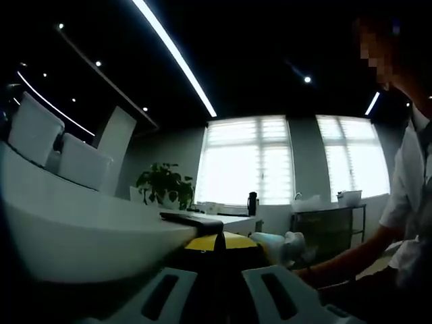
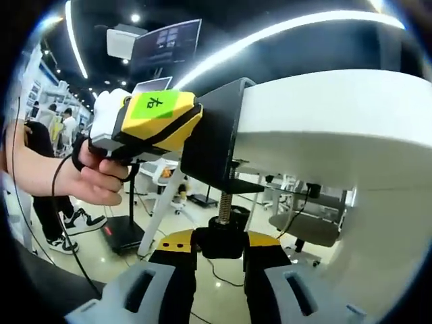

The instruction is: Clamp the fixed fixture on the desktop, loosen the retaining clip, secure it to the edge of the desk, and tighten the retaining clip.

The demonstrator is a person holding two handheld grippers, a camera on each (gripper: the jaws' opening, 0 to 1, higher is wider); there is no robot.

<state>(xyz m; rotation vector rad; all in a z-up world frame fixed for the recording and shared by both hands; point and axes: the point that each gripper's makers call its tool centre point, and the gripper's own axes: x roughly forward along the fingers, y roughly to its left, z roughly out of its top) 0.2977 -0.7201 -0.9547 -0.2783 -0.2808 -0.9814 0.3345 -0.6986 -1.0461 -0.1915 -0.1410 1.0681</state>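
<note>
Clamp: the black fixture hugs the white desk edge, its screw hanging toward 6 o'clock.
Right gripper: your jaws close on the screw knob, axis upright.
Left gripper: your jaws pinch the fixture's top at 12 o'clock.
</note>
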